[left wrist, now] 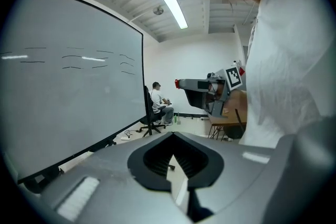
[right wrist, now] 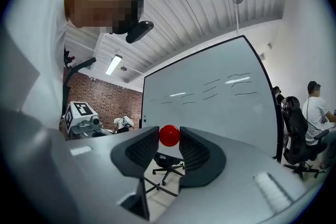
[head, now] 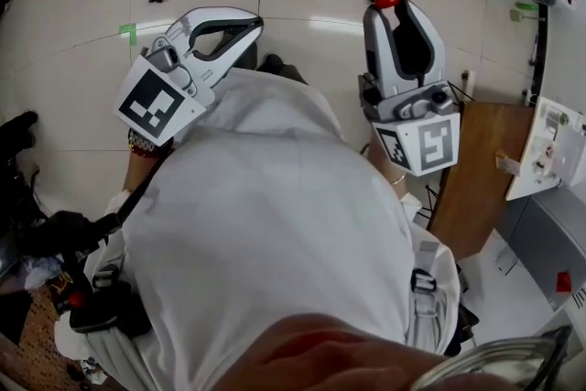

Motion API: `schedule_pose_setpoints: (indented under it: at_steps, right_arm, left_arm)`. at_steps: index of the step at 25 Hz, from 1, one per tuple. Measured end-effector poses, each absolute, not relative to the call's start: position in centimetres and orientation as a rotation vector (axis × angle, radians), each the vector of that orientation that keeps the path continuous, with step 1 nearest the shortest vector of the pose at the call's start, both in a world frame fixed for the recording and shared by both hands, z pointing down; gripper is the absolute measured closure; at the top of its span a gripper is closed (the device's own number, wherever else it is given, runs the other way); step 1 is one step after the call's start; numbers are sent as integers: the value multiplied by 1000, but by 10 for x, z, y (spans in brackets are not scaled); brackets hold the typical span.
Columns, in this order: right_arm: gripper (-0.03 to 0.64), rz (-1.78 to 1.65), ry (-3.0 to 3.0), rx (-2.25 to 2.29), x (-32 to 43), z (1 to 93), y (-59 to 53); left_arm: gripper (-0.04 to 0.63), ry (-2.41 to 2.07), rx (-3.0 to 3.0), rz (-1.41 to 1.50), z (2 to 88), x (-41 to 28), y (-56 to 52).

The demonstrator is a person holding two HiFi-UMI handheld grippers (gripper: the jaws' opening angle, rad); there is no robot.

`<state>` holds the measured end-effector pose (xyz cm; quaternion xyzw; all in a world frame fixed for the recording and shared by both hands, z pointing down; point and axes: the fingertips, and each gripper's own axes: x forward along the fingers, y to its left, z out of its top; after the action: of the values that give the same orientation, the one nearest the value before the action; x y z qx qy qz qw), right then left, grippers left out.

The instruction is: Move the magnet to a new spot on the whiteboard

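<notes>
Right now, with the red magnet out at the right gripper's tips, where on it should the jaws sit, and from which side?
Across its round middle, one pad on each side, as the right gripper has it. The red magnet sits pinched at the jaw tips, partly showing beyond them. It looks rounded with no flat edge, so a hold across the widest part likely slips least and leaves the far face free for the whiteboard.

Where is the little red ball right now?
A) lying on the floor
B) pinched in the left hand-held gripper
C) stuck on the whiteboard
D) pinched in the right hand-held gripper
D: the right gripper view shows the red magnet pinched between the jaws of the right hand-held gripper, away from the whiteboard.
</notes>
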<state>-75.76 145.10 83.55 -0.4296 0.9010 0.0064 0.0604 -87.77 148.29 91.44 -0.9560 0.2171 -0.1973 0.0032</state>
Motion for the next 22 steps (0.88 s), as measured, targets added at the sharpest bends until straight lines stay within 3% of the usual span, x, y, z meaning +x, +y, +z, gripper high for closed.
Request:
schedule_pose_setpoints:
  at_steps: [9, 17, 22]
  right_arm:
    - [495, 38, 2710, -1352, -757, 829, 1468]
    - [495, 27, 2780, -1227, -838, 823, 1471]
    - [495, 8, 2807, -1200, -884, 820, 1470]
  left_arm:
    - [591, 666, -3062, -499, 910, -879, 1484]
    - [591, 788, -3096, -255, 887, -946, 1486]
    - [591, 782, -3031, -400, 895, -991, 1495]
